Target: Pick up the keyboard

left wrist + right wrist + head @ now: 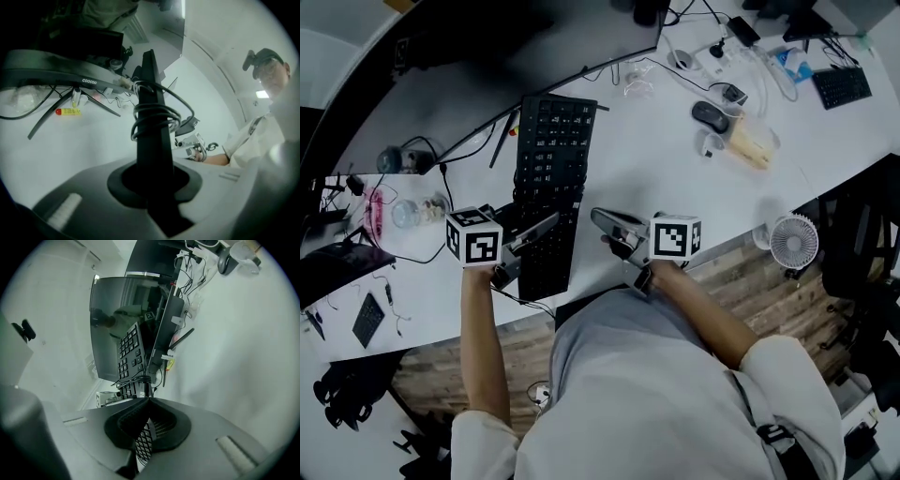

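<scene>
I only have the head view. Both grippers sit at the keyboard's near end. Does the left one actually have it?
Observer: Yes. In the left gripper view, the left gripper is clamped on the keyboard, which is seen edge-on between its jaws.
Operator: And the right one?
Observer: The right gripper is closed on the keyboard's edge, with keys showing just above its jaws.
Operator: Where's the cable?
Observer: The cable is wound in loops round the keyboard, beyond the left gripper's jaws.
</scene>
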`<move>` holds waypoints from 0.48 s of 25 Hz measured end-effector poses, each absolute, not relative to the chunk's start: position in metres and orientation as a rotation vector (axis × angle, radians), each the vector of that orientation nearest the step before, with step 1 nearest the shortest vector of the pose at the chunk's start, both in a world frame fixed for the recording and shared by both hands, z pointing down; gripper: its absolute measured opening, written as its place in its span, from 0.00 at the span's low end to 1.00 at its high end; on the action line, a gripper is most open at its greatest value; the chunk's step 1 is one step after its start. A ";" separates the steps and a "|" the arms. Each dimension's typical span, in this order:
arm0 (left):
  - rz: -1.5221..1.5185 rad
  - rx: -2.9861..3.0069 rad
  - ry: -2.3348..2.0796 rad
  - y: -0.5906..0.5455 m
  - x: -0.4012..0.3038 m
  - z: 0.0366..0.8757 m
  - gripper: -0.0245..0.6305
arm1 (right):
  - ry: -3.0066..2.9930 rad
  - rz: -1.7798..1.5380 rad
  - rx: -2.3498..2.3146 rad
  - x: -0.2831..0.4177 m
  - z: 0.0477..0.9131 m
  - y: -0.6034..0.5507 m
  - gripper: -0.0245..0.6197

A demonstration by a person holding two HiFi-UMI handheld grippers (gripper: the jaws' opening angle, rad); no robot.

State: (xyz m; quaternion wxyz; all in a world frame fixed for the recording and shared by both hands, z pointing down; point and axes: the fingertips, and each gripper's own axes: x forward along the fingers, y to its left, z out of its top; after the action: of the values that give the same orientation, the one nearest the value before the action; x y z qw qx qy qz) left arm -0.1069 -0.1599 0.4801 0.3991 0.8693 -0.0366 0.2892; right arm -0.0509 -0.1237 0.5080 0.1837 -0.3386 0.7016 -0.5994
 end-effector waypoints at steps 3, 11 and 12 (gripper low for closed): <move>0.700 2.230 -0.120 -0.159 -0.110 0.470 0.04 | 1.998 -1.681 -0.949 -0.051 0.503 -0.121 0.04; 0.601 2.302 -0.218 -0.165 -0.122 0.441 0.04 | 2.018 -1.673 -0.955 -0.047 0.492 -0.117 0.04; 0.588 2.306 -0.230 -0.165 -0.124 0.438 0.04 | 2.025 -1.669 -0.954 -0.047 0.489 -0.118 0.04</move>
State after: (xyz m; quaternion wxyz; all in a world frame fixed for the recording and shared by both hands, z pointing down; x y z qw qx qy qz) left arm -0.1240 -0.1650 0.4380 0.3664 0.8974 -0.0895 0.2288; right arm -0.0467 -0.1178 0.4894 0.1739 -0.3365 0.7142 -0.5886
